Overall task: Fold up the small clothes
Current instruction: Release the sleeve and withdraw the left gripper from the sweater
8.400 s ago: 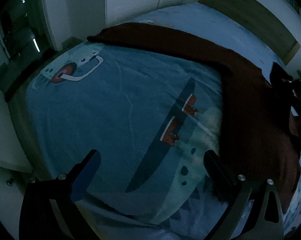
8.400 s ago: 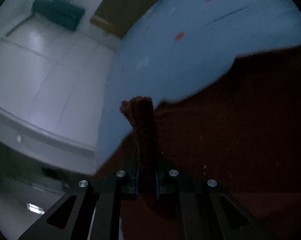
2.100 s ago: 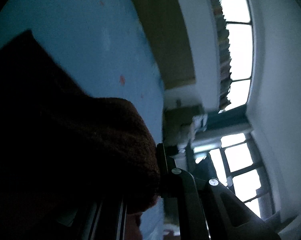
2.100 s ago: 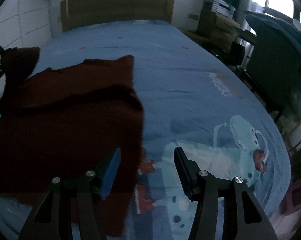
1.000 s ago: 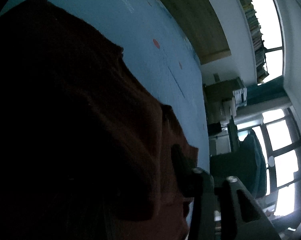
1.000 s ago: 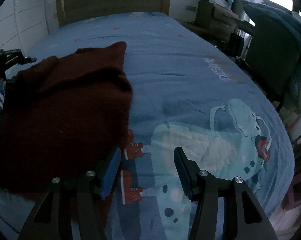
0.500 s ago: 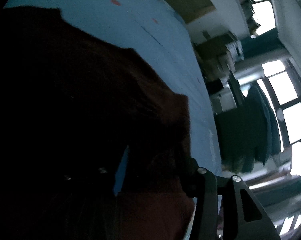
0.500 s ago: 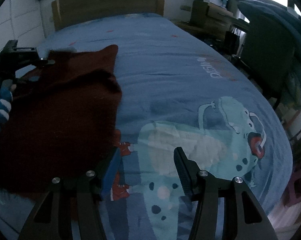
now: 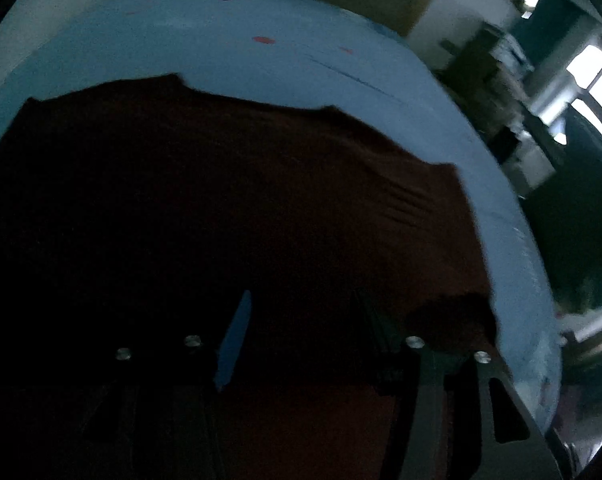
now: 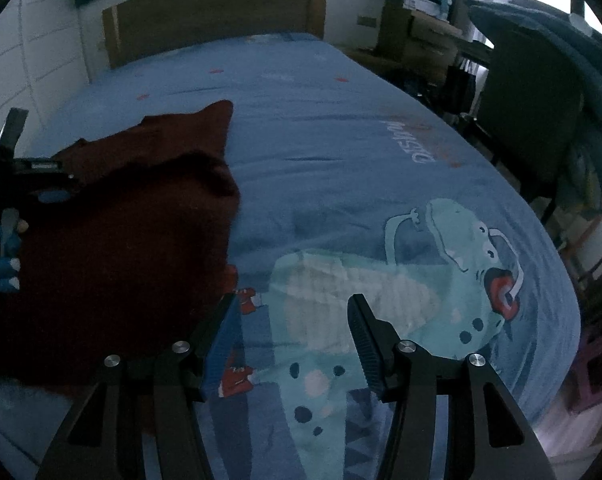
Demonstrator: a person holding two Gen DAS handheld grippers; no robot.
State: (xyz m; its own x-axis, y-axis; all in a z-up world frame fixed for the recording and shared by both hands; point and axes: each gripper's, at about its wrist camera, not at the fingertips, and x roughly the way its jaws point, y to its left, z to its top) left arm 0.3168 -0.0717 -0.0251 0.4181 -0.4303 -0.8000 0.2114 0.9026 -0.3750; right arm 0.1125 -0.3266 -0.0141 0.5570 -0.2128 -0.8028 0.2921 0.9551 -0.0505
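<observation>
One dark red sweater (image 10: 113, 240) is lying folded on the left side of the bed (image 10: 341, 160), its long axis running toward the headboard (image 10: 213, 12). The left gripper (image 9: 301, 328), jaws just opening, is hovering above it, gripping nothing. The right gripper (image 10: 293, 320) is standing apart, empty.

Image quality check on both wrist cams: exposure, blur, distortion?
Left wrist: badly underexposed, the dark red garment nearly black, the left gripper barely readable, the window blown out, slight motion blur. Right wrist: dim and blue-tinted but sharp, the right gripper crisp, the headboard bowed by fisheye.
</observation>
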